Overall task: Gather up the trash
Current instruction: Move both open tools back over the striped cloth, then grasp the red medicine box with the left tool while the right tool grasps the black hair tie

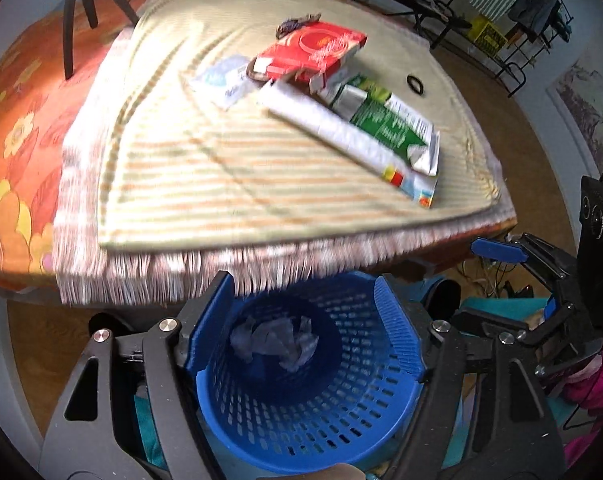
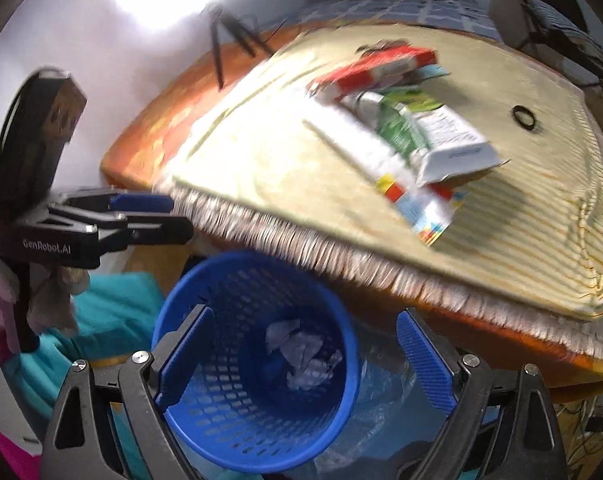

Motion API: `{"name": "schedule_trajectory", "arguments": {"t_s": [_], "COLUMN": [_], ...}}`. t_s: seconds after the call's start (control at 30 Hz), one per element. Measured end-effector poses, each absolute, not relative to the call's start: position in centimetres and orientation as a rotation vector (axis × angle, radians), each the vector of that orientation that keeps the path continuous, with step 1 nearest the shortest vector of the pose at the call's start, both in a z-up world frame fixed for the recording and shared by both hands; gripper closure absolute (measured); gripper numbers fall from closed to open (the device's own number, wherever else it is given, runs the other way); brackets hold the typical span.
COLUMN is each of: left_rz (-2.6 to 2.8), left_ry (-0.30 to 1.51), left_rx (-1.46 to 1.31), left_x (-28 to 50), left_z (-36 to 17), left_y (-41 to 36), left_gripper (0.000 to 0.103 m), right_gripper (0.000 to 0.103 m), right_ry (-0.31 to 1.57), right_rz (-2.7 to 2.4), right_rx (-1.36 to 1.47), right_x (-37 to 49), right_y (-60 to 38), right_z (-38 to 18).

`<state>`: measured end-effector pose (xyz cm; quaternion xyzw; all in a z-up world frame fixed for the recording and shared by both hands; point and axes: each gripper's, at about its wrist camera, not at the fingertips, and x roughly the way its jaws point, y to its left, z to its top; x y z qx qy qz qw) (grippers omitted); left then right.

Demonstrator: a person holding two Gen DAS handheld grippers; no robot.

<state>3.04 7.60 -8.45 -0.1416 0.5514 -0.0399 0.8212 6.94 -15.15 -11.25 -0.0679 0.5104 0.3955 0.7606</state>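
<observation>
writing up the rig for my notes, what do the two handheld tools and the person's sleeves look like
Both tools are black angular metal linkages with silver bolts and blue ribbed fingers. The left tool, seen from the right wrist view, carries white "GenRobot.AI" lettering and a black camera block on top. The right tool has the same build. A bright pink sleeve shows behind it.

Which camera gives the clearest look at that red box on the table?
The left wrist view: the red box is sharp enough to show its top face. The right wrist view shows it blurred and edge-on.
</observation>
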Motion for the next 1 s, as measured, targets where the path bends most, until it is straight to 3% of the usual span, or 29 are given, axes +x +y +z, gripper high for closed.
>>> {"name": "schedule_trajectory", "arguments": {"t_s": [0.43,1.0], "left_rz": [-0.117,-0.145], "left_ry": [1.095,1.180], "left_rx": [-0.250,-0.147], "left_x": [10.9,22.7], "left_z": [-5.0,-7.3], "left_y": [7.6,6.9], "left_gripper": [0.021,0.020], "right_gripper": [0.000,0.000], "right_ry": [0.962,1.076], "right_rz": [0.814,0.579], "right_rx": [-0.158,0.027], "right_x": [13.3,26.7], "right_y": [-17.2,-21.4], "right_z": [-6.5,-7.2]}}
